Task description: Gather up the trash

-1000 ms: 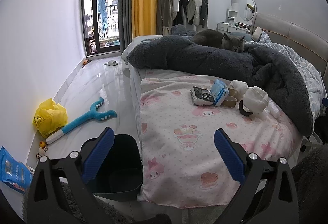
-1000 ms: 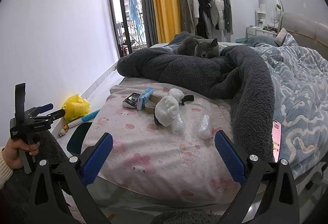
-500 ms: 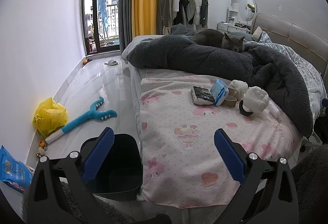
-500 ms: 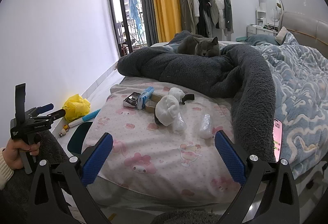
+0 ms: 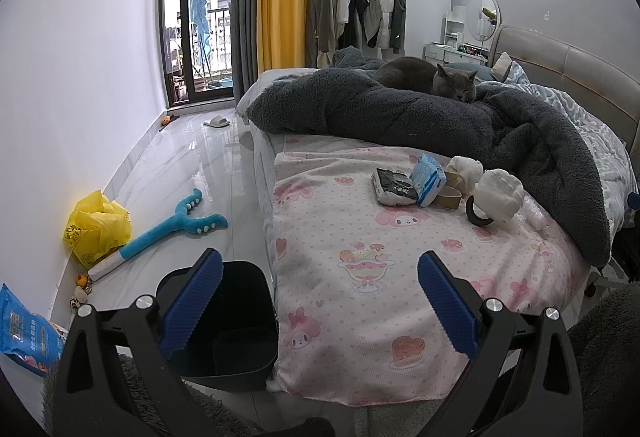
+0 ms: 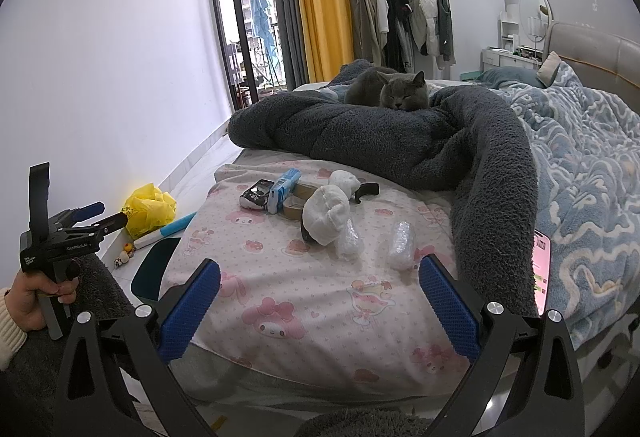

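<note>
Bright, sharp, fisheye-warped edges

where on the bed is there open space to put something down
The pink sheet is bare along its near edge, between the open right gripper and the clear wrappers. Farther back it is crowded: black packet, blue pack, white wads, then the grey blanket.
</note>
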Demonstrator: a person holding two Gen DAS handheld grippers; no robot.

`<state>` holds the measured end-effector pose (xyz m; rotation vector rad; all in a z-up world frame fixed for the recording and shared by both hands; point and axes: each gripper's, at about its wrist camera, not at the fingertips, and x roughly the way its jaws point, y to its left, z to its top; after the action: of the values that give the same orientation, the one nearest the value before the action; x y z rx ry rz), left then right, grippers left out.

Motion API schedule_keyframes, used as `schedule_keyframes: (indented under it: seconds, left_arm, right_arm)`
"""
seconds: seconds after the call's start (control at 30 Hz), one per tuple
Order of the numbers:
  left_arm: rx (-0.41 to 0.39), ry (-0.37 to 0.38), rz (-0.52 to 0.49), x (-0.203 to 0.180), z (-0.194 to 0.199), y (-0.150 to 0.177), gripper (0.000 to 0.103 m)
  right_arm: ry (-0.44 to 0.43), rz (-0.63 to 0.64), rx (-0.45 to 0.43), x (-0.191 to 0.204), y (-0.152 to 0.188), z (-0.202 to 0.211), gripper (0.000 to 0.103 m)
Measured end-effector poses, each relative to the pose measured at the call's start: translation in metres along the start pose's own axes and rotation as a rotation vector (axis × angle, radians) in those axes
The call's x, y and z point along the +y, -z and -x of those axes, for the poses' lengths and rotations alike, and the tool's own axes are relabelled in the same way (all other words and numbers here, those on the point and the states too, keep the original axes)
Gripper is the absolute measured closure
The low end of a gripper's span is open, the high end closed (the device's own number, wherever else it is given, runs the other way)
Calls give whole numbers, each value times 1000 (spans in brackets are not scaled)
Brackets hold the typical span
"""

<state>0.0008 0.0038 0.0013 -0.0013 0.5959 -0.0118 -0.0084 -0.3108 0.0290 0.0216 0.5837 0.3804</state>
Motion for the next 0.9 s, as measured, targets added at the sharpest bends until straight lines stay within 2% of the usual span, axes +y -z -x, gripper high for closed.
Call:
schedule_keyframes:
  seconds: [0.5, 0.9]
  left_arm:
    - [2, 1, 3, 1, 0, 0, 3]
    - [36, 23, 92, 8, -7, 0, 3]
  right_arm:
    - [1, 0, 8, 0, 0, -1, 3]
    - [18, -19, 121, -5, 0, -22, 3]
